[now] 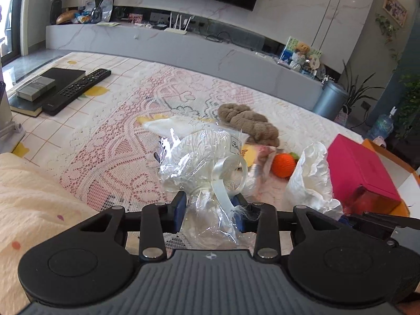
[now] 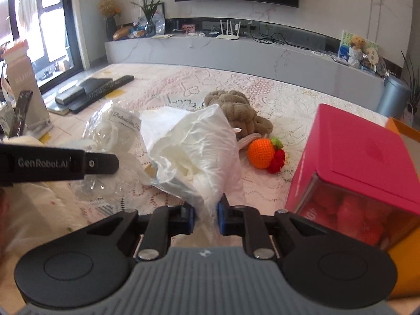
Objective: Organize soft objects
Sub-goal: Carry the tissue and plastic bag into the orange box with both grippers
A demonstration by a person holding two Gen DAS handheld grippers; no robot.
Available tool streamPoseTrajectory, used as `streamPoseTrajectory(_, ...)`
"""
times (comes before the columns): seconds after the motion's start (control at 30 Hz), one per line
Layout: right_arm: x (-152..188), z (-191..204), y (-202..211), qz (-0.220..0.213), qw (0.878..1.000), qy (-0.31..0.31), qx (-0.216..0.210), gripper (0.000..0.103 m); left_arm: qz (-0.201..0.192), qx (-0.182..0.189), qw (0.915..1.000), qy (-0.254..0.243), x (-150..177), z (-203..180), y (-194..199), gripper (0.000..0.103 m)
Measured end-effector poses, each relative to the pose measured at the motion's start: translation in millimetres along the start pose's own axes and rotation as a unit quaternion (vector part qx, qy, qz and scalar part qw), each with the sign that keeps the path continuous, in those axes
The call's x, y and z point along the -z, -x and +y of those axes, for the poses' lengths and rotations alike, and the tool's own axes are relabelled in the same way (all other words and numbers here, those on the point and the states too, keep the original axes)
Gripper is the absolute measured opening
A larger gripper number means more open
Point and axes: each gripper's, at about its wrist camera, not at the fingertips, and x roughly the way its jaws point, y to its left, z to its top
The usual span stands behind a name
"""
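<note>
My left gripper (image 1: pixel 210 211) is shut on the tied neck of a clear cellophane gift bag (image 1: pixel 202 157) with a white ribbon and soft white contents. My right gripper (image 2: pixel 206 214) is shut on a crumpled white plastic bag (image 2: pixel 194 147), which also shows in the left wrist view (image 1: pixel 309 176). A brown plush toy (image 2: pixel 236 110) lies behind it on the lace cloth, with an orange crocheted fruit (image 2: pixel 261 153) to the right. The cellophane bag appears in the right wrist view (image 2: pixel 110 131) at the left.
A pink box (image 2: pixel 367 157) sits in an orange tray (image 2: pixel 404 270) at the right. A remote (image 1: pixel 78 89), a black book and a small grey box lie at the far left. A cream blanket (image 1: pixel 31 197) is at the near left. A TV bench runs behind.
</note>
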Motion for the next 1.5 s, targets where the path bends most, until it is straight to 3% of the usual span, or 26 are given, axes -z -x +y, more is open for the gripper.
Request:
streamPoseTrajectory(0.2, -2.4, -11.7, 56.0, -0.035, 0.998, -0.043, -0.015, 0.016, -0.004, 0.067, 0.9977, 0.008, -0.2, -20.5, 24.6, 0.042)
streamPoseTrajectory(0.5, -4.8, -63.4, 136.5, -0.078, 0.992, -0.104, 0.002, 0.016, -0.025, 0.149, 0.9863, -0.066, -15.4, -94.7, 52.1, 0.042)
streamPoseTrajectory(0.7, -7.8, -118.7, 176.5, -0.093, 0.985, -0.142, 0.021, 0.016, -0.031, 0.199, 0.9688, -0.145, -30.4, -159.0, 47.3, 0.042)
streamPoseTrajectory(0.83, -13.8, -161.4, 190.6, -0.088, 0.98, -0.18, 0.022, 0.016, -0.012, 0.226, 0.9551, -0.191, -43.2, -201.3, 30.7, 0.042)
streamPoseTrajectory(0.97, -22.4, -205.0, 186.2, -0.068, 0.974, -0.216, 0.021, 0.016, 0.032, 0.242, 0.942, -0.23, -48.2, -240.3, 1.2, 0.042)
streamPoseTrajectory(1.17, -33.8, -259.6, 146.3, 0.004, 0.969, -0.246, 0.0, 0.016, 0.085, 0.227, 0.9252, -0.292, -44.8, -281.8, -41.4, 0.042)
streamPoseTrajectory(1.5, -28.4, -327.2, 68.0, 0.08, 0.938, -0.332, -0.064, 0.017, 0.142, 0.171, 0.9071, -0.357, -42.7, -308.3, -102.6, 0.042)
